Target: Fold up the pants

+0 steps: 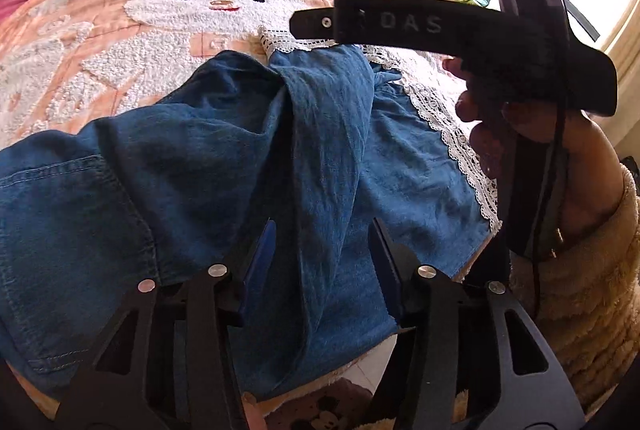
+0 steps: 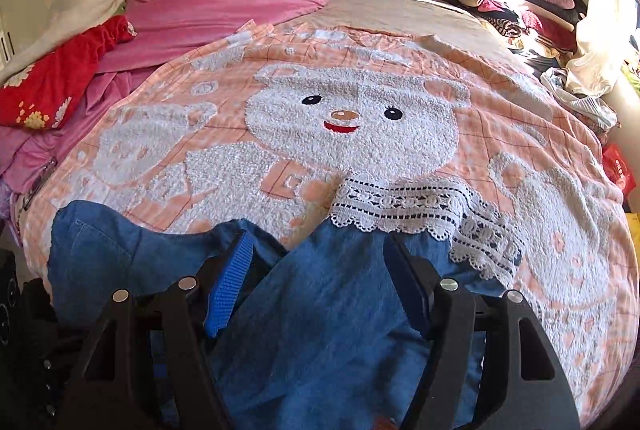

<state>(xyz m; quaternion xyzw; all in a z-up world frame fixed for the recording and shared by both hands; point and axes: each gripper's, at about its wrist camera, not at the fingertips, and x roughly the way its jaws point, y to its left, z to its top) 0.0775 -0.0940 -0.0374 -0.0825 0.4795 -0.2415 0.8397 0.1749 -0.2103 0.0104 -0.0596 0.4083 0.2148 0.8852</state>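
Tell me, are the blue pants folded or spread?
Partly folded: the blue pants lie on the bear blanket, one leg crossing over the other, lace hems side by side.

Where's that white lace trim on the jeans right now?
In the right wrist view, the lace trim edges the far end of the blue pants, centre-right, lying on the bear blanket just below the bear's face and beyond the open right gripper.

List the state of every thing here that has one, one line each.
pants: spread on the bed, unfolded, one leg lying across the other
lace hems: flat on the blanket
left hand-held gripper: open, over the pants
right hand-held gripper: open, over the pants
bear blanket: spread over the bed
pink quilt: bunched near the headboard
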